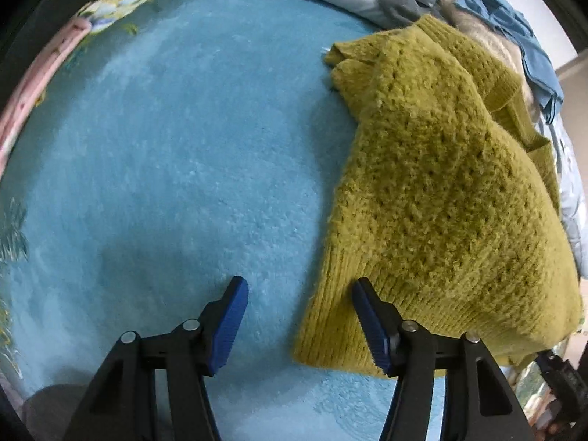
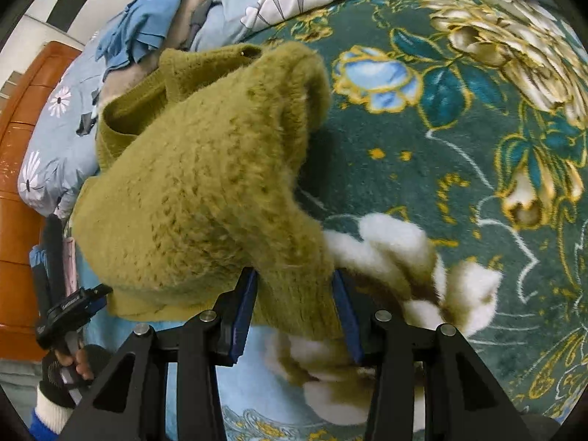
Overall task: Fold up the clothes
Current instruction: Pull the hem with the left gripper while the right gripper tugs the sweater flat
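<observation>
Plush blue blanket (image 1: pixel 165 169) covers the bed, bordered by a dark green floral section (image 2: pixel 459 169). Olive-green fuzzy knit sweater (image 1: pixel 441 191) lies bunched, open-stitch body, ribbed hem. Left claw (image 1: pixel 299 325) is released, hem edge just beside its right finger. Right claw (image 2: pixel 294 316) grasps the sweater's ribbed band. Piled clothing (image 1: pixel 514 29) behind is cut off by the lens edge.

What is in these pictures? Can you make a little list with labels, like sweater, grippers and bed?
sweater: fuzzy olive-green knit sweater, lying rumpled on the blanket
left gripper: open, at the sweater's ribbed hem, holding nothing
right gripper: fingers on either side of a bunched ribbed part of the sweater; a firm grip cannot be told
blanket: blue and fluffy, with flowers
behind: pile of clothes and a flowered quilt
</observation>
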`<state>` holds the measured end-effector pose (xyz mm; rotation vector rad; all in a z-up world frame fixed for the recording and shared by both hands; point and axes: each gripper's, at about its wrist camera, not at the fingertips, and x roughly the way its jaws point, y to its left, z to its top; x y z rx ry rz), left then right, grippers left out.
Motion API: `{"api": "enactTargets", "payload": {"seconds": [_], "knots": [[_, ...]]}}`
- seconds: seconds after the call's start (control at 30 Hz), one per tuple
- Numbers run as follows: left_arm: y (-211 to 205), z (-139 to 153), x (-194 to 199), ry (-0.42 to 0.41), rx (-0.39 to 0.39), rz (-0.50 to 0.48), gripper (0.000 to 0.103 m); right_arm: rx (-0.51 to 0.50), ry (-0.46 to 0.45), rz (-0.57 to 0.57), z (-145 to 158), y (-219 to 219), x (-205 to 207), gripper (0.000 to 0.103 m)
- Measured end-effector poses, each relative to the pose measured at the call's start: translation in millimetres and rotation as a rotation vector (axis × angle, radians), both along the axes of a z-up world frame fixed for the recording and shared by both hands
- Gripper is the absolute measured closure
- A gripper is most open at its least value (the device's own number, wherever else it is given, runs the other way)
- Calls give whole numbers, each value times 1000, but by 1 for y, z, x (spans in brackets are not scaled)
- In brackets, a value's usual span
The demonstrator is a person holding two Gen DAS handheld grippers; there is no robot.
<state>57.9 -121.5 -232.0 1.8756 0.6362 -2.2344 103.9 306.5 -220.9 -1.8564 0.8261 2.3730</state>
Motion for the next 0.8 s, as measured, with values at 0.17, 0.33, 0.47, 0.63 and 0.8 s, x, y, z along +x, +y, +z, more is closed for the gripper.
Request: {"api": "enactTargets", "payload": {"seconds": [0.17, 0.33, 0.47, 0.63, 0.8], "knots": [[7, 4, 2, 4, 63, -9, 75, -33, 8, -2, 1, -5, 1, 81], [14, 22, 6, 23, 90, 5, 95, -96, 26, -16, 15, -7, 8, 93], [14, 79, 25, 141, 117, -29, 95, -124, 94, 4, 52, -5, 24, 93], [-1, 136, 67, 250, 132, -86, 95, -103, 116, 71, 85, -4, 52, 93], [-6, 121, 80, 178, 80, -110, 95, -82, 31, 162, 81, -13, 80, 93]]}}
